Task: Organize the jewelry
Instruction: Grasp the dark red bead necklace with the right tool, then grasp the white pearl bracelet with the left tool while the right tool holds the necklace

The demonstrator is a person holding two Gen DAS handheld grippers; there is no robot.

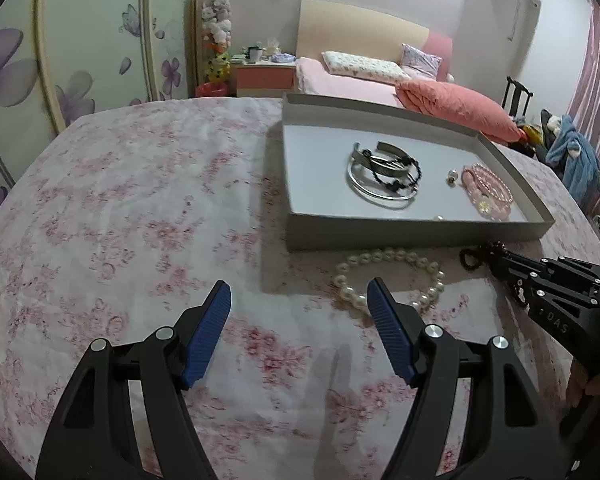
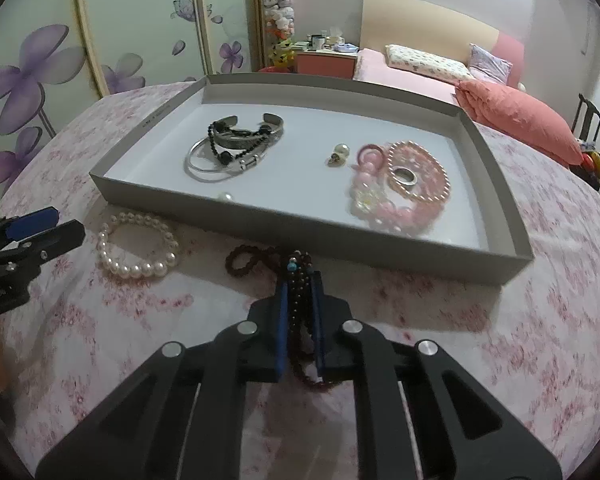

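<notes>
My right gripper (image 2: 300, 276) is shut on a string of dark brown beads (image 2: 299, 300), low over the flowered tablecloth just in front of the grey tray (image 2: 300, 226). One loop of the beads (image 2: 244, 260) lies on the cloth to its left. A white pearl bracelet (image 1: 388, 256) rests on the cloth before the tray (image 1: 380, 236). My left gripper (image 1: 298, 284) is open and empty, its right finger beside the pearls. Inside the tray lie silver bangles (image 2: 236, 140), pearl earrings (image 2: 340, 154), pink bead bracelets (image 2: 400, 200) and a ring (image 2: 405, 177).
The round table's cloth (image 1: 140, 220) stretches bare to the left of the tray. A loose pearl (image 2: 225, 197) sits by the tray's near wall. Behind the table are a bed (image 1: 360, 84), a flowered wardrobe (image 1: 80, 40) and a dark chair (image 1: 518, 94).
</notes>
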